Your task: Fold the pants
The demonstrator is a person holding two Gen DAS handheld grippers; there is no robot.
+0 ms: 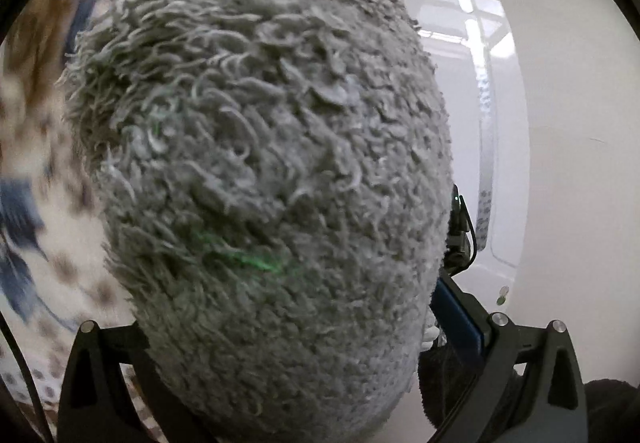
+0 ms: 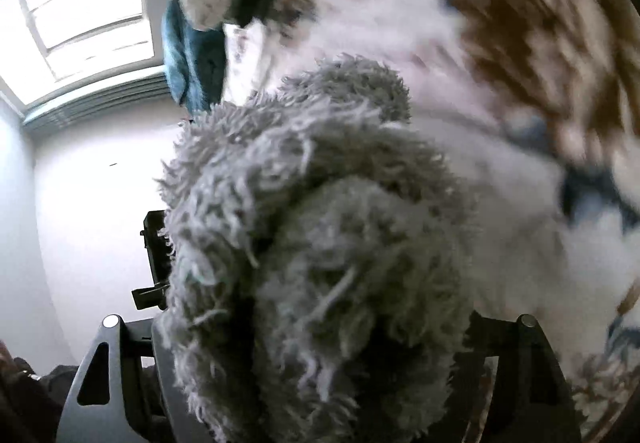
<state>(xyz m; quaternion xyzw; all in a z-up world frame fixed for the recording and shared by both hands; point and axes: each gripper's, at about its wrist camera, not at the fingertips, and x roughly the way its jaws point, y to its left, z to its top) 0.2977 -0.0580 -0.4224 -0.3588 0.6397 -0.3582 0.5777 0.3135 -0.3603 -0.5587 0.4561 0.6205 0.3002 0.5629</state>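
Grey fleece pants (image 1: 260,171) bunched between both grippers, lifted above patterned bedspread (image 1: 36,147). Left gripper (image 1: 316,383) fingers grasping pants; right gripper (image 2: 320,375) fingers around fleece, grip uncertain. Advice: keep both corners level, fabric taut, lay flat before creasing.

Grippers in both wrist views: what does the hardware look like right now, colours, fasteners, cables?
The left gripper has black angular finger frames with triangular cut-outs and silver round pins. Beyond it shows the other unit's blue panel and a thin black cable. The right gripper has matching frames, one grey, one black, with silver pins.
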